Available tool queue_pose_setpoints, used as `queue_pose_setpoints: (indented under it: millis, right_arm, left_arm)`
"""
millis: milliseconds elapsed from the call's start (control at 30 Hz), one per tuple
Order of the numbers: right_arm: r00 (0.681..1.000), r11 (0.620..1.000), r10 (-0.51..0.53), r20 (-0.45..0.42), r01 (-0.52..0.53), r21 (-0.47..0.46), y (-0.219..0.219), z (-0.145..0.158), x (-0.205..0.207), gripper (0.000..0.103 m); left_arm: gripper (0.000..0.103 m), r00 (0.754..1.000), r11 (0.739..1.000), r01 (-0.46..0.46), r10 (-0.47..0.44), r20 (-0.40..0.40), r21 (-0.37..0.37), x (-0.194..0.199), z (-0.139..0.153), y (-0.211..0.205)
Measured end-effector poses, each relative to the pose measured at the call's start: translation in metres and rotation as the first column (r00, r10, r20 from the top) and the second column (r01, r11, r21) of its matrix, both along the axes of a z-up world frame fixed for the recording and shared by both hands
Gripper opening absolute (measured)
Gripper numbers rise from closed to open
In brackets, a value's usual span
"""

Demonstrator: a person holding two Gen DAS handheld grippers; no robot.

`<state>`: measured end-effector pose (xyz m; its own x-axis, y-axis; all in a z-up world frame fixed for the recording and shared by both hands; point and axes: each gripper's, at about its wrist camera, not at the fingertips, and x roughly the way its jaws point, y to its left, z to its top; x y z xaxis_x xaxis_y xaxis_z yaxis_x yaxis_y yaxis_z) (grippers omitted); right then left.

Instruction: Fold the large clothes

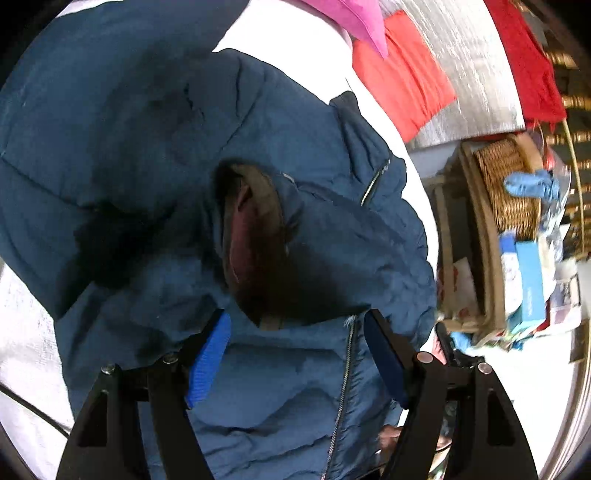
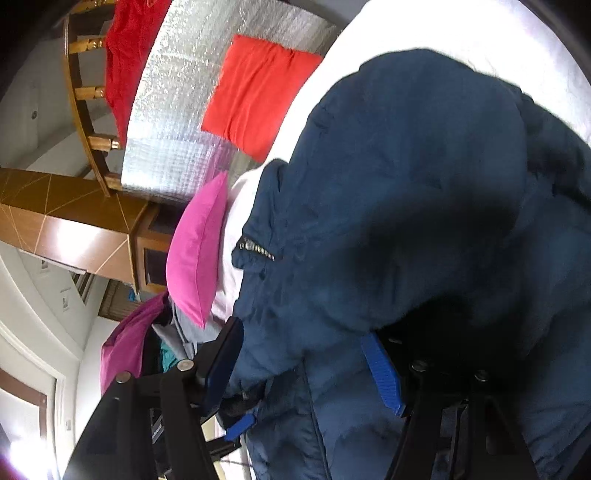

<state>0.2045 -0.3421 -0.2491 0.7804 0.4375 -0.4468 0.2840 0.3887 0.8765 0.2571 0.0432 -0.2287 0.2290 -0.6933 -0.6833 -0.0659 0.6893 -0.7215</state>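
Note:
A large dark blue padded jacket (image 1: 184,147) lies bunched on a white bed (image 1: 295,33). Its collar opening shows a maroon lining (image 1: 243,236), and its front zip (image 1: 345,376) runs down between my left fingers. My left gripper (image 1: 295,354) is open, its blue pads spread over the jacket's front below the collar. In the right wrist view the jacket (image 2: 406,166) fills the right side. My right gripper (image 2: 306,362) is open, with jacket fabric lying between its spread fingers.
A pink cushion (image 2: 195,251) and an orange-red cushion (image 2: 258,92) lie at the bed's far side against a silver foil sheet (image 2: 173,92). A red cloth (image 2: 125,51) hangs on a wooden rail. A wicker basket (image 1: 509,184) and boxes stand beside the bed.

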Motion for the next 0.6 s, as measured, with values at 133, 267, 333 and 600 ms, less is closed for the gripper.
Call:
queue_pose_setpoints:
  millis: [133,267,333,600]
  right_arm:
    - [0.998,0.998,-0.057,-0.02,0.057,-0.005,-0.007,-0.005,0.007,0.065]
    - [0.995,0.994,-0.085,-0.053,0.081,-0.075,-0.006,-0.006,0.013,0.043]
    - [0.993,0.99,-0.097,-0.065,0.09,-0.109,-0.005,-0.006,0.013,0.029]
    - [0.991,0.958,-0.122,-0.045,0.106,-0.267,-0.007,0.008,0.002,0.024]
  left_arm:
    - [0.075,0.999,0.998,-0.028,0.027,-0.027,-0.058,0.004,-0.005,0.0]
    - [0.075,0.997,0.994,-0.066,0.063,-0.038,-0.084,0.011,-0.008,-0.003]
    - [0.074,0.993,0.988,-0.117,0.114,-0.035,-0.101,0.011,-0.009,0.0]
    - [0.034,0.956,0.976,-0.213,0.197,0.217,0.052,0.004,0.027,-0.002]
